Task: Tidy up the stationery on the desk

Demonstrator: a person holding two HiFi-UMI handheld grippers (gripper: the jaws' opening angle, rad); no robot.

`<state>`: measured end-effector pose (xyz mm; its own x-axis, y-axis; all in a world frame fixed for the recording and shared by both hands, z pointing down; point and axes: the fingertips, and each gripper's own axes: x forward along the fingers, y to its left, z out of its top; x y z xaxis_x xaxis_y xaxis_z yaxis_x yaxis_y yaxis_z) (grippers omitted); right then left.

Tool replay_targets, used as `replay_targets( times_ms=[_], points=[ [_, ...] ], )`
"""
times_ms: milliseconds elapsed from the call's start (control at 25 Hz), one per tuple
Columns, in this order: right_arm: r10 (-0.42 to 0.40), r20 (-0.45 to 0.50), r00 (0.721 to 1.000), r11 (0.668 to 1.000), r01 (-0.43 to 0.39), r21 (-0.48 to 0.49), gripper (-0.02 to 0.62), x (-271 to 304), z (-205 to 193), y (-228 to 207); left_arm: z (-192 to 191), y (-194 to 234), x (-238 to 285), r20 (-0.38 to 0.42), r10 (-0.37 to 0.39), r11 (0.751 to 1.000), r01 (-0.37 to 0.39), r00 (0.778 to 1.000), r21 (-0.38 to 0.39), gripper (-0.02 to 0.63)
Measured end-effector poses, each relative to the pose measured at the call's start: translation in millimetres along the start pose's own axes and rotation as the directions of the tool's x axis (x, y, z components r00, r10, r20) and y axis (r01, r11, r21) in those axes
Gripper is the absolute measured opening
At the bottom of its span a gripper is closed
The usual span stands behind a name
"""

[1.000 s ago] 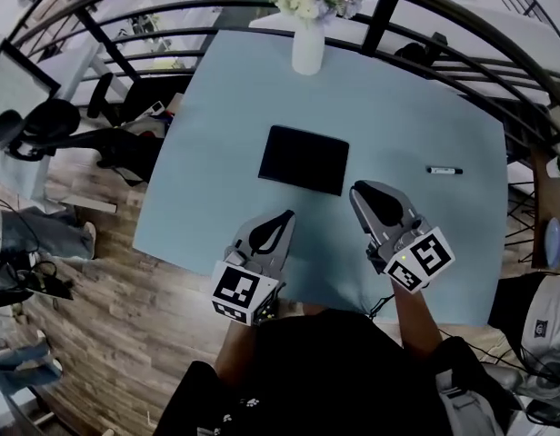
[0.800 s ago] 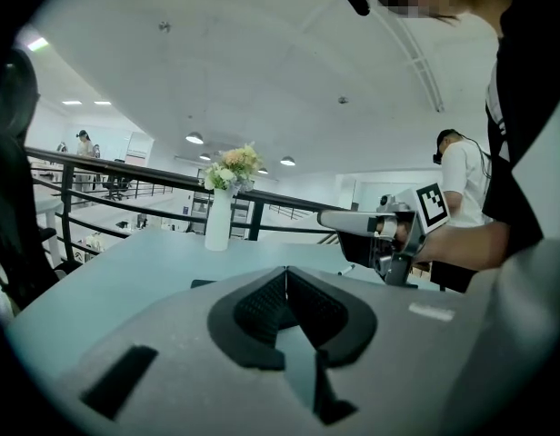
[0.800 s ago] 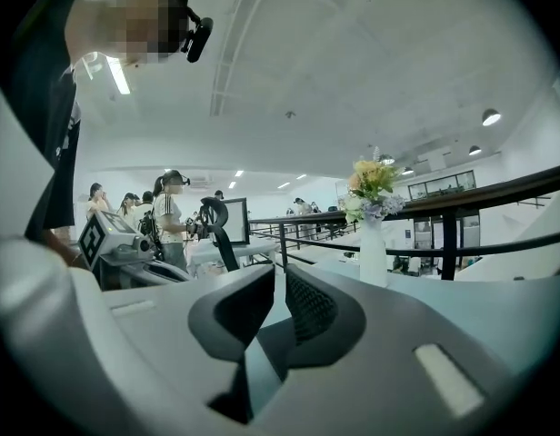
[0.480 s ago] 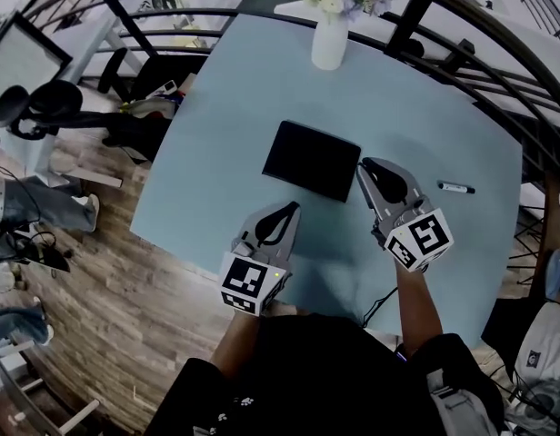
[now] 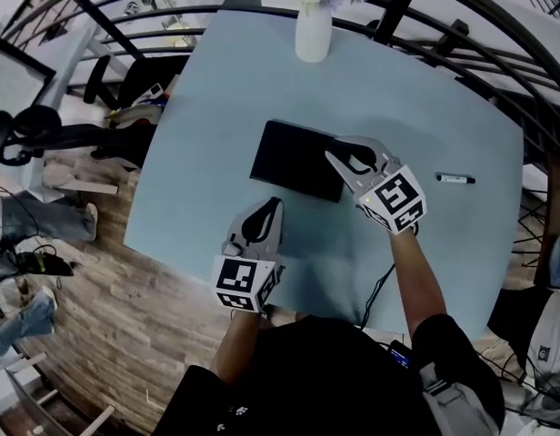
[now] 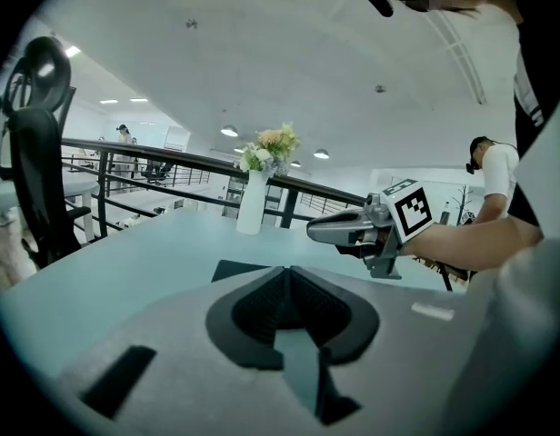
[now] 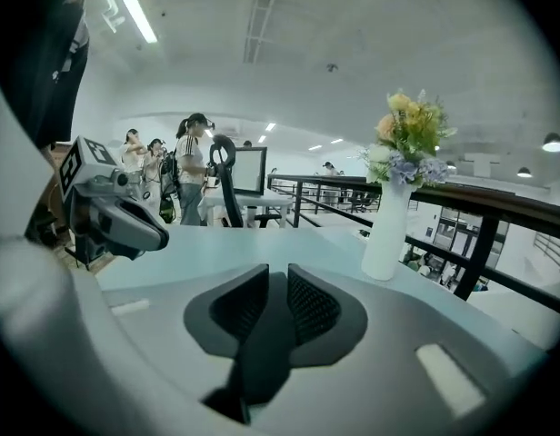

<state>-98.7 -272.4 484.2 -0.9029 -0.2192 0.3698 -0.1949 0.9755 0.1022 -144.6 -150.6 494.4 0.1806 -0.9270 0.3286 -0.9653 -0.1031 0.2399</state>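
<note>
A black notebook (image 5: 294,159) lies flat in the middle of the pale blue desk (image 5: 416,98). A black-and-white marker pen (image 5: 455,179) lies to its right. My right gripper (image 5: 342,155) hangs over the notebook's right edge. Its jaws have just been opening and stand a little apart with nothing between them (image 7: 278,280). My left gripper (image 5: 270,206) is near the desk's front edge, just short of the notebook (image 6: 239,269). Its jaws have also just been opening, to a narrow gap (image 6: 285,275), and they hold nothing.
A white vase (image 5: 313,30) of flowers stands at the desk's far edge, with black railings (image 5: 462,39) behind it. Office chairs (image 5: 44,130) and wooden floor (image 5: 125,316) lie off the desk's left side. People stand in the background of the right gripper view (image 7: 189,166).
My right gripper has swung left and forward, from beside the notebook to over its right edge. My left gripper has edged towards the notebook. The gap between the right jaws has widened.
</note>
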Motion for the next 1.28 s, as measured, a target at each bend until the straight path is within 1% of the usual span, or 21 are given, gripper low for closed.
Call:
replay_targets(
  times_ms=[160,240,400,560,640,760,840,960,1040,1120,1200,1280],
  points=[
    [0.009,-0.056,0.998,0.999,-0.012,-0.053,0.079,14,-22,-10,-14,7,6,-0.027,0.016,0.998,-0.018,1.0,-0.063,0.029],
    [0.031,-0.084,0.996,0.997,-0.037,-0.067,0.093,22,-30,-12,-21,12,8,-0.052,0.028,0.997,-0.032,0.998,-0.071,0.037],
    [0.072,-0.123,0.99,0.996,-0.079,-0.047,0.103,35,-46,-21,-35,20,15,-0.093,0.039,0.995,-0.047,0.995,-0.09,0.044],
    [0.104,-0.155,0.982,0.993,-0.11,-0.037,0.14,47,-61,-25,-47,27,18,-0.129,0.059,0.995,-0.069,0.99,-0.077,0.048],
    [0.125,-0.174,0.977,0.991,-0.132,-0.031,0.146,52,-69,-23,-54,29,19,-0.151,0.067,0.994,-0.079,0.986,-0.074,0.056],
    [0.133,-0.21,0.969,0.99,-0.141,-0.021,0.176,57,-82,-26,-61,31,21,-0.178,0.069,0.994,-0.082,0.982,-0.07,0.071],
    [0.137,-0.253,0.958,0.989,-0.147,-0.021,0.188,60,-92,-31,-63,33,24,-0.184,0.063,0.994,-0.078,0.981,-0.075,0.071],
    [0.165,-0.329,0.93,0.982,-0.185,-0.03,0.204,64,-106,-36,-65,34,28,-0.18,0.047,0.993,-0.066,0.982,-0.101,0.074],
    [0.186,-0.331,0.925,0.98,-0.198,-0.003,0.213,65,-110,-39,-67,34,31,-0.189,0.041,0.991,-0.064,0.981,-0.115,0.075],
    [0.205,-0.309,0.929,0.979,-0.198,0.054,0.215,65,-111,-41,-70,34,35,-0.204,0.032,0.991,-0.058,0.978,-0.123,0.08],
    [0.223,-0.288,0.931,0.974,-0.199,0.11,0.213,64,-113,-41,-71,32,38,-0.211,0.02,0.99,-0.048,0.977,-0.129,0.097],
    [0.243,-0.277,0.929,0.967,-0.209,0.148,0.2,63,-113,-39,-72,32,41,-0.217,0.019,0.991,-0.048,0.976,-0.128,0.1]
  ],
)
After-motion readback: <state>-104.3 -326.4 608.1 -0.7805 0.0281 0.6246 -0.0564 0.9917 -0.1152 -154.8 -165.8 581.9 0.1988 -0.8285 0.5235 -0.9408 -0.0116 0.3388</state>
